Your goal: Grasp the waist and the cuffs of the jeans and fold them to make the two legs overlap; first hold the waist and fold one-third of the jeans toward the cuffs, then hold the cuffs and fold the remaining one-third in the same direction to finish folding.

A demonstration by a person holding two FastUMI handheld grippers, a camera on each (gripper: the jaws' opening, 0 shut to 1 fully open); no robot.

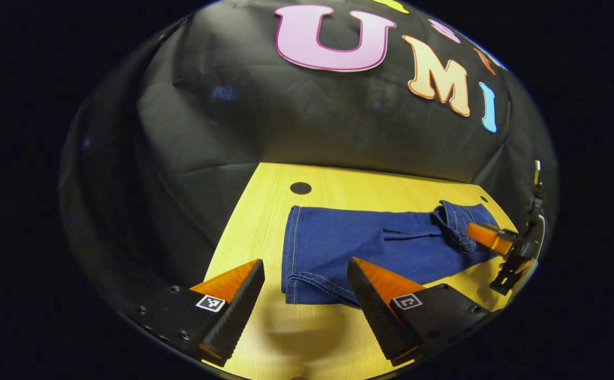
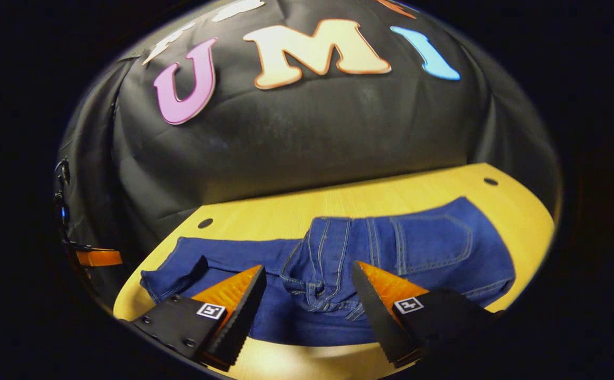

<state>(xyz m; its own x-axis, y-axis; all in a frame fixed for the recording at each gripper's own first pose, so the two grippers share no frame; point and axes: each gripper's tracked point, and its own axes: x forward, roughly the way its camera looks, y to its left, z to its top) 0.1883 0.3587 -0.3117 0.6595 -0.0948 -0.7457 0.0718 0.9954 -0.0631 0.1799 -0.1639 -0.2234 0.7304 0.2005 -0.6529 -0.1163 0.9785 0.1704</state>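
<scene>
Dark blue jeans (image 2: 338, 264) lie flat across the yellow wooden table (image 1: 264, 211), pale stitching showing, the waist (image 2: 317, 285) bunched and a back pocket (image 2: 433, 237) up. The left gripper (image 1: 305, 274) hangs spread above the cuffs (image 1: 296, 285), grasping nothing. The right gripper (image 2: 309, 279) gapes over the waist, unclenched. The near hem hides behind one finger (image 1: 375, 295).

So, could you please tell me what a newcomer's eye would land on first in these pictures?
Most striking are the blue jeans lying flat across the yellow wooden table, cuffs at one end, waist bunched at the other. The left gripper hangs open over the cuffs, and the right gripper hangs open over the waist.
</scene>
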